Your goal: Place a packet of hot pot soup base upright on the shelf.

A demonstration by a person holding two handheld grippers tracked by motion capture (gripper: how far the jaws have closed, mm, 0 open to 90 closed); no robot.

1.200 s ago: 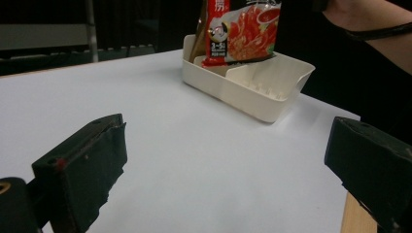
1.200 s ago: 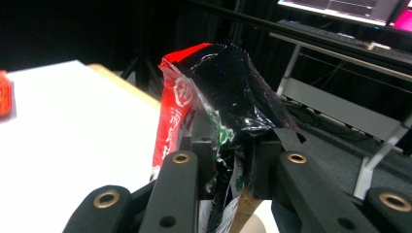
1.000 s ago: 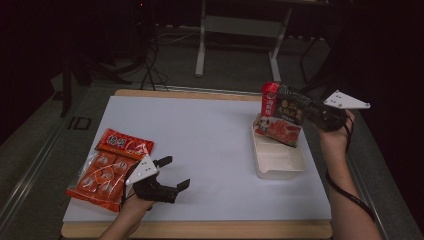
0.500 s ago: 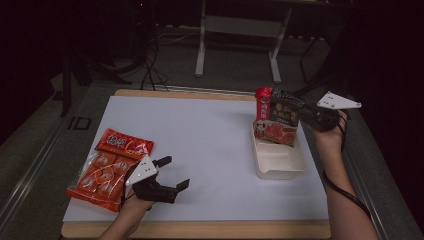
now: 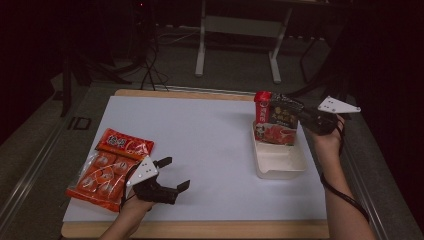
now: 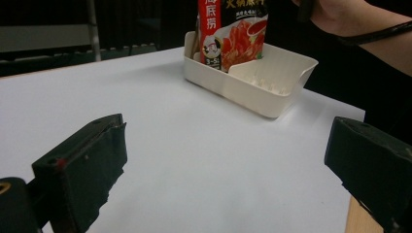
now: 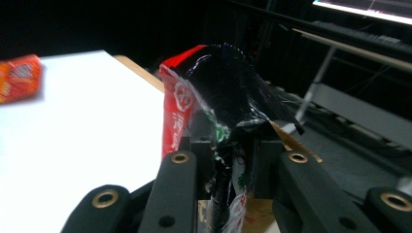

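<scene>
High view showed the white tray (image 5: 280,162) as landmark: the right gripper (image 5: 300,118), jaws clamped on the soup-base pouch (image 5: 276,124), had carried it leftward and down until its bottom sat inside the tray's far end, so placement looked nearly done. Well left of the tray, the left gripper (image 5: 172,172) gaped empty beside the snack packets (image 5: 107,167).

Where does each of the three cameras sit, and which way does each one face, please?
High view: above the person's side, looking forward and down on the table; both forearms, the left gripper and the right gripper show.
Left gripper view: rides the left gripper, facing across the table at the white tray; its open black fingers show.
Right gripper view: rides the right gripper, looking along its fingers closed on the sauce pouch.
Shared: all three views show the sauce pouch.
</scene>
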